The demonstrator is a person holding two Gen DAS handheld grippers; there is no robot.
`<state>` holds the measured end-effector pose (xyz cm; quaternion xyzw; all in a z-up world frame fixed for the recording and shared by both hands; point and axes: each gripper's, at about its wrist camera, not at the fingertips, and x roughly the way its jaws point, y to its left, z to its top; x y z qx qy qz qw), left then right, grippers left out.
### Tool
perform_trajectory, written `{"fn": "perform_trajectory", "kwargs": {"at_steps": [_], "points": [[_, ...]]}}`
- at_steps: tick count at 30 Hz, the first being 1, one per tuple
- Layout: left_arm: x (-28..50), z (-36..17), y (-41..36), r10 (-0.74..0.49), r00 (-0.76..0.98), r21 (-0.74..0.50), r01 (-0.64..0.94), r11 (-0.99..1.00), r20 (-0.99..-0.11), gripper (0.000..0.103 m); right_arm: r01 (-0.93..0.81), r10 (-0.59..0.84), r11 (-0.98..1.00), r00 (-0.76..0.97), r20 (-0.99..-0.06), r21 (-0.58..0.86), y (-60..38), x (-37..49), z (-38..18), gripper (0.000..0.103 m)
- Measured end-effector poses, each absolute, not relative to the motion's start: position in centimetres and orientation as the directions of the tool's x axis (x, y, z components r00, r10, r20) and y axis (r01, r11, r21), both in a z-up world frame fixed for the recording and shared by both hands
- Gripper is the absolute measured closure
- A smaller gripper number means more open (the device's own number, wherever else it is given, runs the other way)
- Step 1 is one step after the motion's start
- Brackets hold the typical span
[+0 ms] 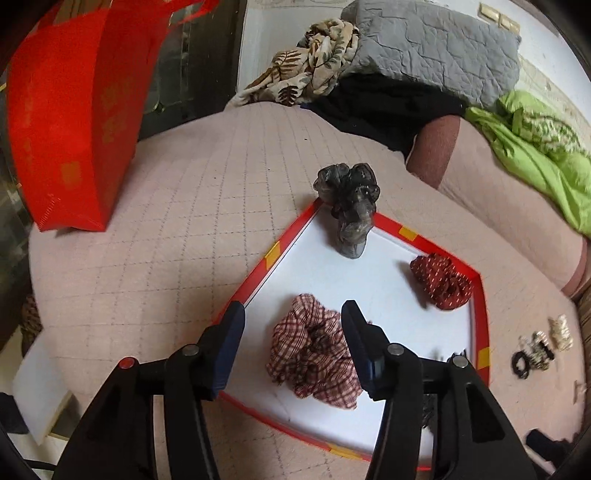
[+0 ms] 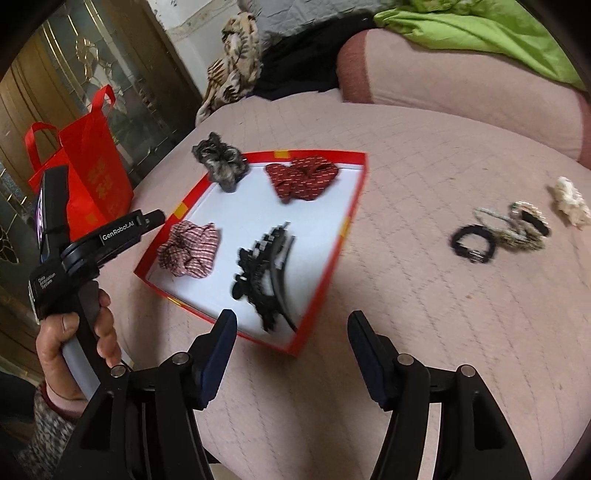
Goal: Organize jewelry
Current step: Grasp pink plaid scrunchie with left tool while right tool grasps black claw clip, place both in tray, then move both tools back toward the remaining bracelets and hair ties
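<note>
Tray: one red-rimmed tray (image 2: 360,173) with a white floor, sitting on the pink quilted bed cover (image 2: 406,295), centre-left in the right wrist view.
Scrunchies in tray: three. Plaid red-and-white scrunchie (image 2: 190,249) at the tray's lower left, dark red dotted scrunchie (image 2: 301,177) at the upper right, and a grey-black scrunchie (image 2: 221,162) draped over the far rim at the upper left, half in and half out.
Black hair clips: a clump of black lacy hair clips (image 2: 266,273) in the tray's lower right corner. Looks like two or three pieces, but it's too blurry to count for sure.
Loose stuff on the bed: right side of the right wrist view, well apart from the tray. One black hair tie (image 2: 472,242), a tangle of beige beaded hair ties (image 2: 517,227) touching it (maybe two, can't tell), and one cream fluffy scrunchie (image 2: 570,201) just beyond.
Left gripper: left gripper (image 1: 293,314) is spread wide and holding nothing, hovering over the plaid scrunchie (image 1: 314,350), which shows between the fingers in the left wrist view.
Right gripper: right gripper (image 2: 291,323) is also spread open, empty, over the bed just past the tray's near corner.
Background: one red tote bag (image 2: 94,173) upper left, one green blanket (image 2: 480,26) along the top.
</note>
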<state>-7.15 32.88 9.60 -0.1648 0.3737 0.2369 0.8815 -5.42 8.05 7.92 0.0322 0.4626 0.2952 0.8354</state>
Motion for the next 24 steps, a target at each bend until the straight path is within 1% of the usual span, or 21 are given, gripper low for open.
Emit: {"fn": "perform_trajectory", "kwargs": {"at_steps": [3,7,14,20,24], "points": [[-7.8,10.0,31.4,0.296,0.591,-0.083,-0.530,0.844,-0.750,0.050,-0.429,0.493,0.849,0.429,-0.757,0.309,5.8,-6.2,7.9,0.036],[-8.8,11.2,28.0,0.249,0.607,-0.079,-0.460,0.884,-0.755,0.050,-0.368,0.452,0.881,0.464,-0.761,0.299,2.4,-6.7,7.6,0.036],[-9.7,12.9,21.8,0.174,0.617,-0.059,-0.337,0.940,-0.768,0.049,-0.279,0.429,0.902,0.506,-0.749,0.329,-2.0,-6.9,7.7,0.036],[-9.8,13.6,17.5,0.179,0.625,0.015,-0.258,0.966,-0.760,0.048,-0.251,0.411,0.912,0.548,-0.728,0.325,-4.1,-7.5,8.2,0.036],[-10.0,13.6,16.4,0.178,0.617,0.032,-0.240,0.970,-0.766,0.048,-0.233,0.405,0.914,0.561,-0.722,0.332,-5.7,-7.8,8.1,0.036]]}}
